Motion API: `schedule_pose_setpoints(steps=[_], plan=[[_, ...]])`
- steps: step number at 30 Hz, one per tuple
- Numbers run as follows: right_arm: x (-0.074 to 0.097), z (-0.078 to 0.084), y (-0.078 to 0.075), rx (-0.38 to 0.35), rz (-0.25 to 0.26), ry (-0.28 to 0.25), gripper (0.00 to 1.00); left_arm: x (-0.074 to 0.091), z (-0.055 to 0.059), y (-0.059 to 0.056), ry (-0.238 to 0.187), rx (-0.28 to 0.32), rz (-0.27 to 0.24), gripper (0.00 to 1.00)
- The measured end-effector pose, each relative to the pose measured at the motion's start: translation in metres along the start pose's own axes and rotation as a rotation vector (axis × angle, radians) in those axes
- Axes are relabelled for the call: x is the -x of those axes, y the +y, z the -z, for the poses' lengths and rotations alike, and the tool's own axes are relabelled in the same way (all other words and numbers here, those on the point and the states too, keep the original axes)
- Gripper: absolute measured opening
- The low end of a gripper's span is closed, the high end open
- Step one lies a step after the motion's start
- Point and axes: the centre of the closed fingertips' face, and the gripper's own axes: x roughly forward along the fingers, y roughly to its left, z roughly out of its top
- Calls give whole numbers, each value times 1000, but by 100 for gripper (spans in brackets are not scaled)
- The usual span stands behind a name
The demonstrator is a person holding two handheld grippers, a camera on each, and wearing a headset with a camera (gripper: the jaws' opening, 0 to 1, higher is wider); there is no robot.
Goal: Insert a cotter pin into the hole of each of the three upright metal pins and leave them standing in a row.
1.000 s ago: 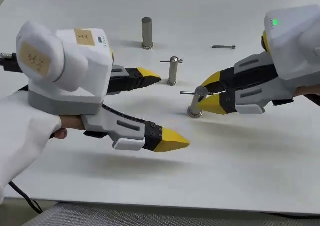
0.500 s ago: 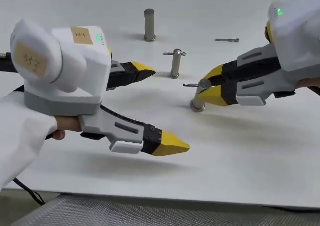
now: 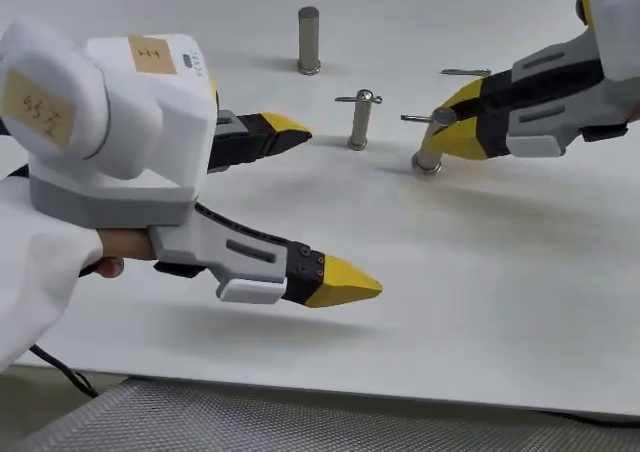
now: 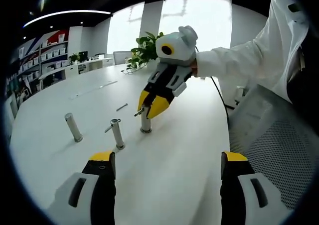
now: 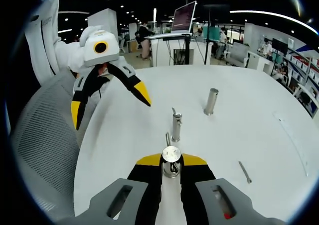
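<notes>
The right tool [image 3: 441,137] has its jaws pinched in on the nearest metal pin [image 5: 171,154], gripping the shank just under the head. That pin already carries its cotter pin [image 3: 414,119], which pokes out sideways past the tool's tips. The pin looks a touch tilted in the head view, foot down on the surface [image 3: 480,292], so my read is that the grip is there to steer it into line, not to fit anything. Just ahead of the right tool's tips stands the middle metal pin [image 3: 359,127], upright, with a second cotter pin [image 3: 345,99] through its top. Further ahead and a little off to one side, the far metal pin [image 3: 308,40] stands with no cotter pin through it. The loose cotter pin [image 3: 466,72] lies flat on the surface just beside the right tool, apart from all three pins, and is likely the one meant for that bare pin. The left tool [image 3: 345,209] hangs well across from the right tool, jaws spread wide with nothing between them, tips aimed towards the row — ready, I judge, to steady a pin or fetch the loose one. Two of three done, by the look of it. The risk now is that a leaning pin could topple when released, so it wants setting square on its foot first.
</notes>
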Motion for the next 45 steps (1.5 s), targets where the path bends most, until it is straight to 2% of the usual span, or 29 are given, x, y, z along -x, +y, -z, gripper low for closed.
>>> schedule_pose_setpoints(steps=[2,9,15,17,28,29,31,32,34,38,40,42,45], plan=[[0,3,-10,-3,6,4,7,1,-2,-2,-7,16,2,86],[-2,4,-17,-12,0,0,7,2,-6,-3,-8,18,-9,86],[-5,5,-16,-8,-15,-6,7,5,-4,3,-5,22,-12,86],[-5,4,-15,-5,-19,-8,7,6,-5,2,-13,41,0,86],[-3,6,-16,-23,-34,-37,9,2,-14,-5,-14,52,-4,86],[-3,5,-15,-32,-35,-41,9,2,-16,-7,-17,53,-1,86],[-1,1,-11,-127,-56,-79,11,3,-16,-5,-19,54,1,86],[2,-6,-13,-163,-57,-128,12,3,-16,-5,-17,52,1,86],[11,-13,-17,-174,-28,-171,14,4,-15,-5,-13,48,-3,86],[28,-16,-15,-165,13,-181,23,6,-18,-2,-31,58,-17,85],[38,-18,-9,-167,27,-195,23,7,-19,-1,-41,71,-33,84],[47,-17,-5,-196,40,-213,23,11,-19,6,-55,87,-61,84],[58,-13,2,-227,58,-228,24,13,-21,7,-70,126,-66,81]])
